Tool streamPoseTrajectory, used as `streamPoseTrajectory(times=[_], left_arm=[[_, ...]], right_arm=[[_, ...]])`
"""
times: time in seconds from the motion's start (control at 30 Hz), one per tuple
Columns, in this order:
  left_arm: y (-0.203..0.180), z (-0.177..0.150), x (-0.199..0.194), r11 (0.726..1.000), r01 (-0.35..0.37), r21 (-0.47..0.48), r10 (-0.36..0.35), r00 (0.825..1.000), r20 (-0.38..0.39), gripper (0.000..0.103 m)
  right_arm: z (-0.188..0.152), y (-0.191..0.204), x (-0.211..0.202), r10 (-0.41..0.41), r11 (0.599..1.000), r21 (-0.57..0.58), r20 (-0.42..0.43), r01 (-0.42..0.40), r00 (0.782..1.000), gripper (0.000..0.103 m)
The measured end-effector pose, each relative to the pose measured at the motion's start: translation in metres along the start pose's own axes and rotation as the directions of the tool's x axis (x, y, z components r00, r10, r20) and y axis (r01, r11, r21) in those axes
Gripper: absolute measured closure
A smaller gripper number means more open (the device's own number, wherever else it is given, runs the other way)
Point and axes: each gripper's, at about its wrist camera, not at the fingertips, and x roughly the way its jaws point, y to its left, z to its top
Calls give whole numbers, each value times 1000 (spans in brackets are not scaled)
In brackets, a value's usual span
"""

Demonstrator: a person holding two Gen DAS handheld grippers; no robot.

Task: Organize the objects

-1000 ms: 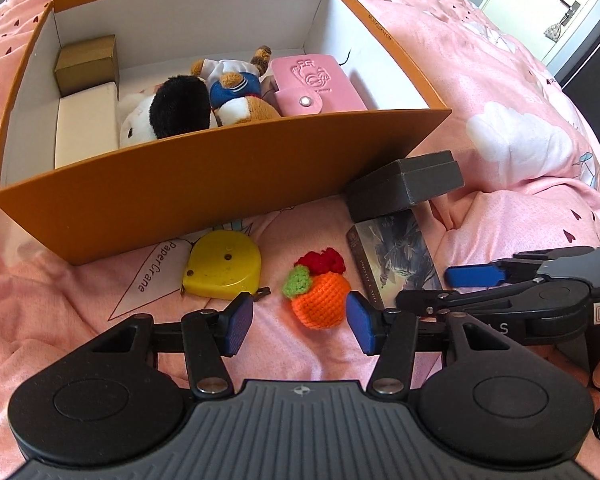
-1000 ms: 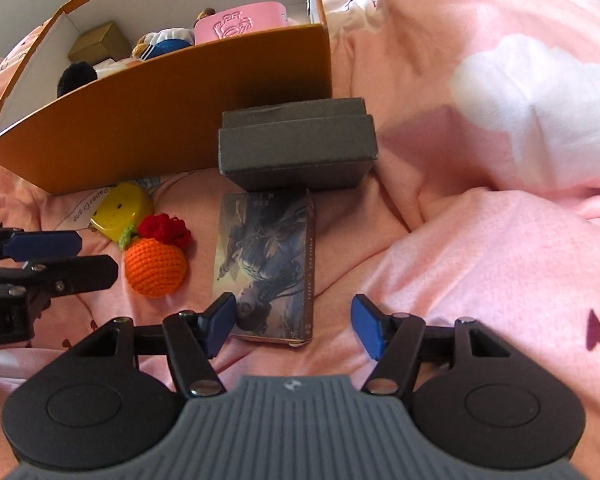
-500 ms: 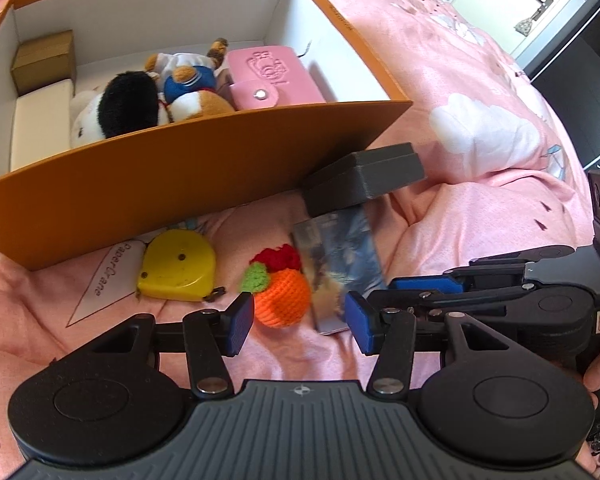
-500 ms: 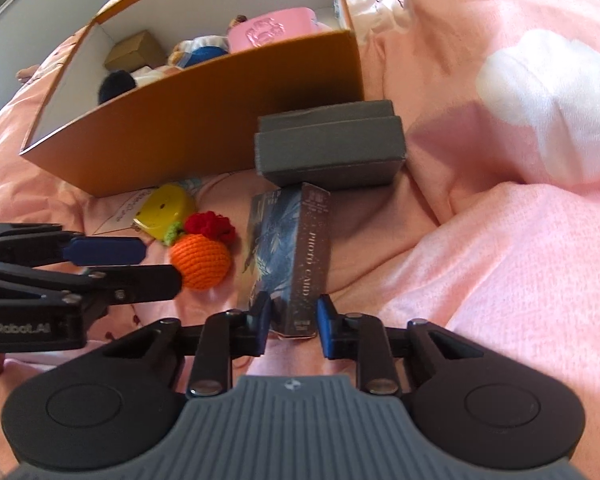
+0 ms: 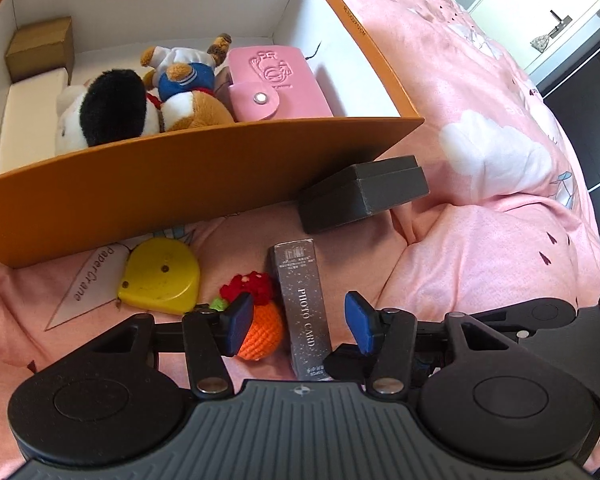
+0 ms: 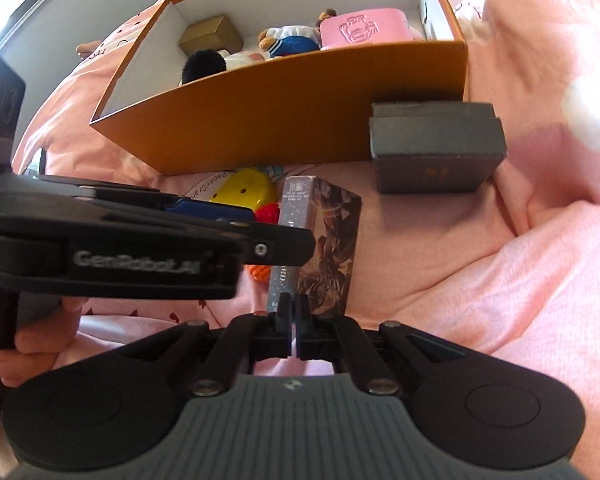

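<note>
**Left wrist view.** The left gripper [image 5: 298,324] hung with its fingers apart and nothing clamped. The crochet orange [image 5: 260,336] and the photo card box [image 5: 302,312] lay beneath and between the blue pads. The card box stood on one long edge on the bed [image 5: 480,264], spine up. It was just in front of the grey box [image 5: 364,192], beside the yellow tape measure [image 5: 160,276] and outside the orange carton [image 5: 180,184].

**Right wrist view.** The right gripper [image 6: 291,312] had just been closing, and its fingers were now together. No part of the card box showed between them. Its near end sat just past the tips (whether a corner was nipped, I could not tell).

**Handling, judged.**
- The card box looked light, stiff and sharp-edged.
- Its wrap looked glossy and probably slick, so a pinch at the very end seemed likely to squirt it out.
- A better hold would be across the two broad printed faces, near mid-length, with the pads flat.
- The soft bedding gave poor support, so the box could topple if nudged.
</note>
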Motion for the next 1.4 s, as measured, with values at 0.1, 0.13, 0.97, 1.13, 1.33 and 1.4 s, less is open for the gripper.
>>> streamPoseTrajectory(times=[0.1, 0.13, 0.97, 1.13, 1.33, 1.4], left_arm=[[-2, 2, 6, 1000, -19, 7, 19, 1000, 0, 51], [-4, 2, 8, 1000, -26, 14, 26, 1000, 1, 52], [-20, 5, -20, 992, -84, 89, 75, 992, 98, 76], [-20, 9, -32, 994, -78, 78, 67, 989, 134, 76], [-18, 11, -40, 995, -74, 70, 63, 987, 149, 76], [-17, 12, -42, 995, -72, 66, 61, 986, 153, 76]], right_arm=[[2, -1, 0, -3, 1000, -3, -8, 3, 1000, 98], [1, -1, 0, -6, 1000, -4, -8, 6, 1000, 98], [34, 6, -30, -366, 792, -453, 186, 410, 912, 53], [50, 4, -11, -388, 642, -654, 173, 400, 905, 38], [61, 0, 12, -370, 575, -740, 144, 348, 918, 39], [58, 4, 18, -377, 551, -755, 155, 356, 913, 40]])
